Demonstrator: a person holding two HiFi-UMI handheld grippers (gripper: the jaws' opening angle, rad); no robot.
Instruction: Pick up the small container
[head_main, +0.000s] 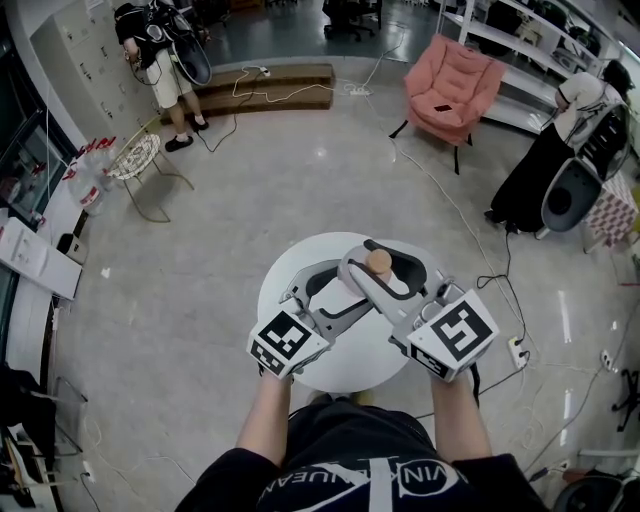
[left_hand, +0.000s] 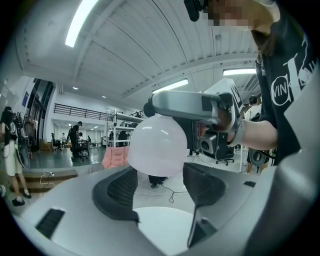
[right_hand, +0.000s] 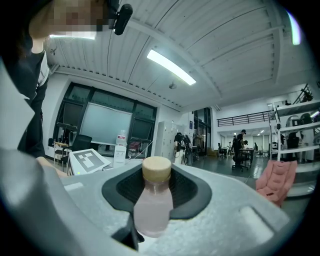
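Head view looks steeply down; both gripper views face level, close on the shared small container (right_hand: 152, 205).

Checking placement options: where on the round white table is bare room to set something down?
Round white table: bare along its left rim beside the left gripper, and at its near edge between both marker cubes. Crowded centre-right: the right gripper holds the cork-capped pale bottle.

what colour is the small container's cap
Tan, like cork. The cap of the small container shows best in the right gripper view.
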